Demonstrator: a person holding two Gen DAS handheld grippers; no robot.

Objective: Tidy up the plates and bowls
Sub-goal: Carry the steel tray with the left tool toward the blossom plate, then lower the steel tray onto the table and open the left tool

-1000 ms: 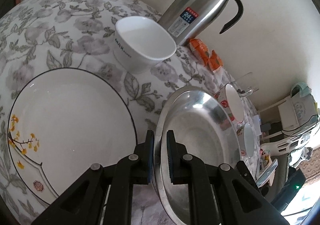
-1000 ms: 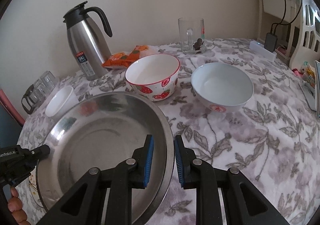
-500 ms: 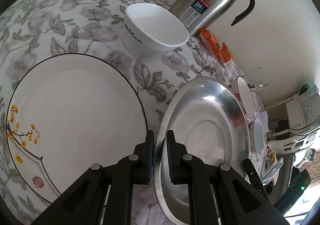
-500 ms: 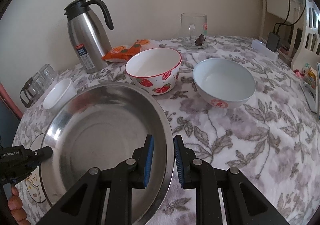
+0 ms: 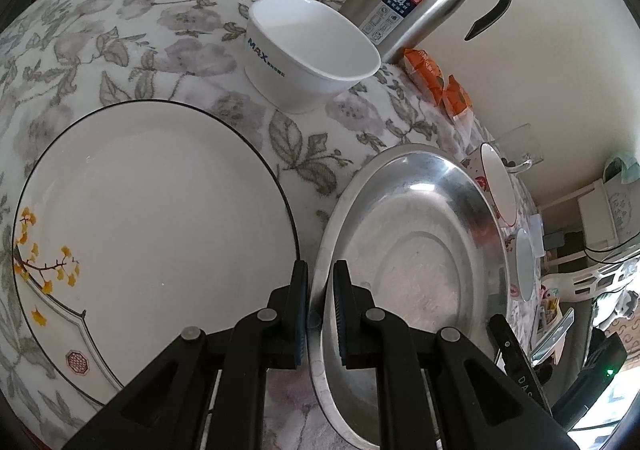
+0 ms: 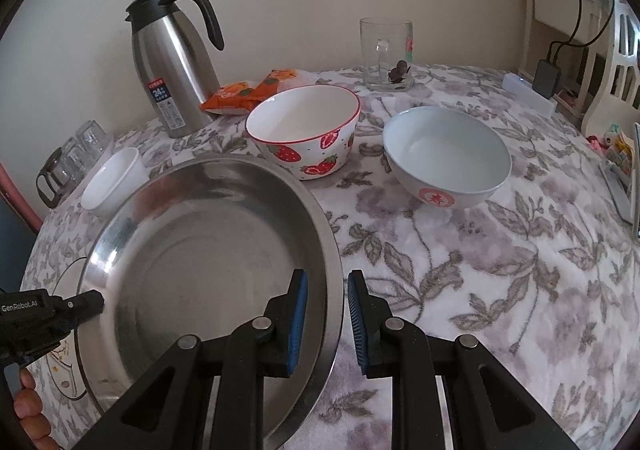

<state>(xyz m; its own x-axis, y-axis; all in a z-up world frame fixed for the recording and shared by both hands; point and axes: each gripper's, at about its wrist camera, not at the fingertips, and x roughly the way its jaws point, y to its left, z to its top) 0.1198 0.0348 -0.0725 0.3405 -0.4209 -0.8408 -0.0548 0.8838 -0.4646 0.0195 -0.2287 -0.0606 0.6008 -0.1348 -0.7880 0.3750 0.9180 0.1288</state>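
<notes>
Clamping steel plate [image 5: 420,250] rim, both hand-held grippers [image 5: 320,306] [image 6: 326,314]

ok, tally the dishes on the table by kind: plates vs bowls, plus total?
Plates: 2 (round stainless steel plate, white ceramic plate with black rim and yellow blossoms)
Bowls: 3 (white bowl with red strawberries, pale blue-white bowl with red emblem, small white bowl with blue lettering)
Total: 5
</notes>
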